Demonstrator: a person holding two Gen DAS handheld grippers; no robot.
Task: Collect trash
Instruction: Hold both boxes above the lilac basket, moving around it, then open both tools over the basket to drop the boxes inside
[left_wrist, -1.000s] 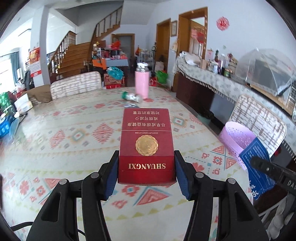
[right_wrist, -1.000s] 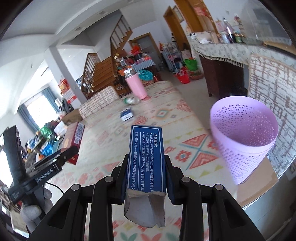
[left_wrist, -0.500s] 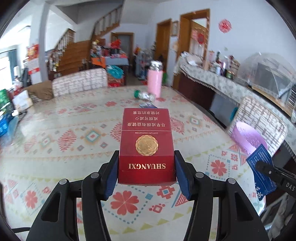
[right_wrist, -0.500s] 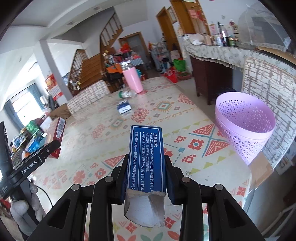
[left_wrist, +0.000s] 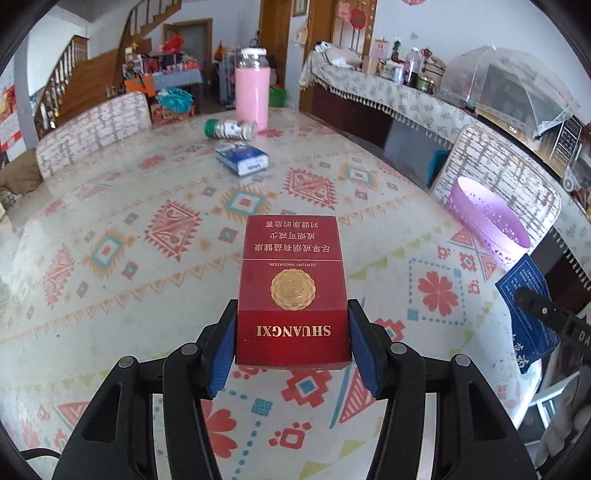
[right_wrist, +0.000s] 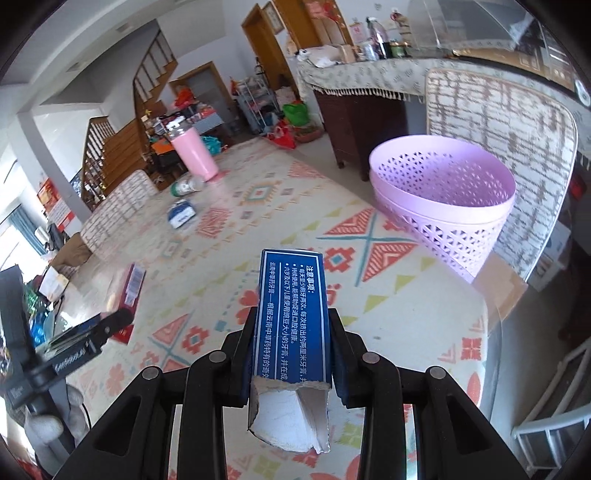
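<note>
Gripping items: left gripper, jaws closed on red cigarette box, held level above patterned tabletop. Right gripper, jaws closed on torn blue carton, held above the tabletop near its edge. Beyond: purple basket at the tabletop's right edge. Farther: blue pack, lying bottle, upright pink tumbler.

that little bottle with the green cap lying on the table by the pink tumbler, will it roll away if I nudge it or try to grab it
Probably yes. The bottle lies on its side and looks round, and the table looks smooth and glossy, so a nudge across its length would likely roll it. The pink tumbler just behind might stop it that way. It looks small, so probably light, though its contents aren't clear.
</note>
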